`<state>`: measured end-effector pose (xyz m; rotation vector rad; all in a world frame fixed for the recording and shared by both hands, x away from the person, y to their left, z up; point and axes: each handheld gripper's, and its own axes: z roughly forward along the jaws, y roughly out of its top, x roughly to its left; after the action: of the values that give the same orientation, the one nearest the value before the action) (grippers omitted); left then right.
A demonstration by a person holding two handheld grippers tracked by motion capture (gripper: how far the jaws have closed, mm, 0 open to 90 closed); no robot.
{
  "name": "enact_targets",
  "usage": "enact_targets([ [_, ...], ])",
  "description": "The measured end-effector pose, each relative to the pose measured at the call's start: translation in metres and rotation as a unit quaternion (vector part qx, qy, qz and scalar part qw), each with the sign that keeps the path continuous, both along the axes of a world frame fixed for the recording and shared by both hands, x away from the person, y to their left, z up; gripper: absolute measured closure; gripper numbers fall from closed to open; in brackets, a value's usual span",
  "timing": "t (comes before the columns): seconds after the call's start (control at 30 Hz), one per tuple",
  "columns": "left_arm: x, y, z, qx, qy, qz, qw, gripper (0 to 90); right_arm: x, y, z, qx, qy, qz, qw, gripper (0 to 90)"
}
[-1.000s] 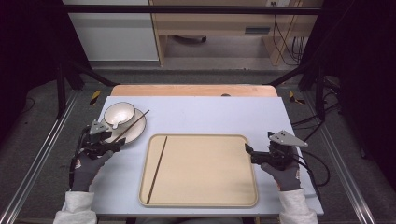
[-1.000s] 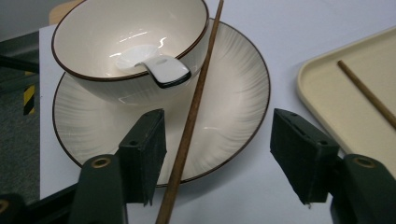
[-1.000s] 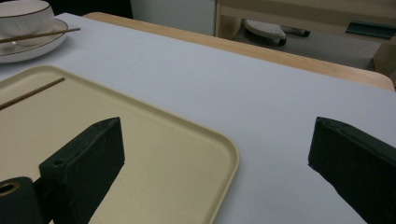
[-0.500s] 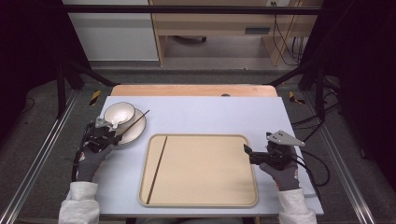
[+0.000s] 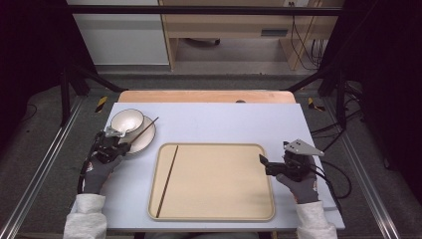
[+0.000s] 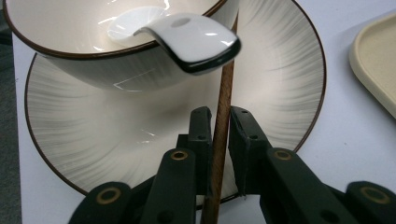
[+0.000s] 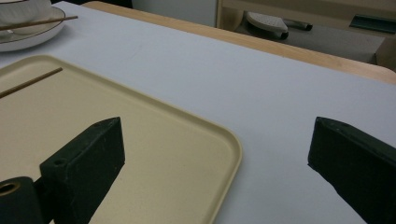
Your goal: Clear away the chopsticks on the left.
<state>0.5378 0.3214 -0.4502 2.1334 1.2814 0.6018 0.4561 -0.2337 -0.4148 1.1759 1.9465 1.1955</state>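
A white table (image 5: 224, 119) carries everything. Its largest load is a beige tray (image 5: 219, 211), set toward the near edge, with one brown chopstick (image 5: 167, 180) lying lengthwise along its left side. To the tray's upper left sits a streaked white plate (image 6: 285, 93) with a dark rim. A white bowl (image 6: 84, 51) stands on the plate's far half, and a white spoon (image 6: 187, 39) rests in the bowl, its handle hanging out over the rim.

A second chopstick (image 6: 223, 121) lies slanted across the plate, passing just beside the bowl. The left gripper (image 6: 219, 126) has just been closing its jaws around this chopstick, which runs between them; the pads appear to press its sides at the plate's near edge.

The right gripper (image 5: 263, 160) hovers at the tray's right rim, its jaws spread wide with nothing between them.
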Motion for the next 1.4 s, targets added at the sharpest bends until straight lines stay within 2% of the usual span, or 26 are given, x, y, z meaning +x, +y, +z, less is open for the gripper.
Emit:
enact_targets([
  [0.33, -0.003, -0.006, 0.003, 0.001, 0.005, -0.009, 0.9999, 83.7, 0.000, 0.001, 0.000, 0.002, 0.003, 0.000, 1.0000, 4.0],
  [0.67, -0.012, -0.013, 0.012, -0.021, -0.013, -0.007, 0.9997, 83.9, -0.001, 0.000, 0.001, 0.003, 0.001, -0.001, 1.0000, 3.9],
  [0.73, -0.013, -0.013, 0.013, -0.017, -0.012, -0.011, 0.9997, 83.9, -0.001, -0.001, 0.001, 0.003, 0.000, -0.001, 1.0000, 3.9],
  [1.03, -0.035, -0.031, 0.019, -0.032, -0.029, 0.004, 0.9990, 83.9, -0.002, -0.002, 0.002, 0.006, -0.003, -0.002, 1.0000, 3.9],
  [1.1, -0.040, -0.036, 0.020, -0.022, -0.032, 0.003, 0.9992, 83.9, -0.003, -0.002, 0.003, 0.006, -0.005, -0.002, 1.0000, 3.9],
  [1.27, -0.048, -0.045, 0.025, -0.028, -0.040, 0.004, 0.9988, 83.9, -0.003, -0.003, 0.004, 0.009, -0.006, -0.003, 0.9999, 3.9],
  [1.4, -0.059, -0.056, 0.034, -0.047, -0.052, 0.011, 0.9975, 83.9, -0.004, -0.003, 0.004, 0.008, -0.006, -0.003, 0.9999, 3.8],
])
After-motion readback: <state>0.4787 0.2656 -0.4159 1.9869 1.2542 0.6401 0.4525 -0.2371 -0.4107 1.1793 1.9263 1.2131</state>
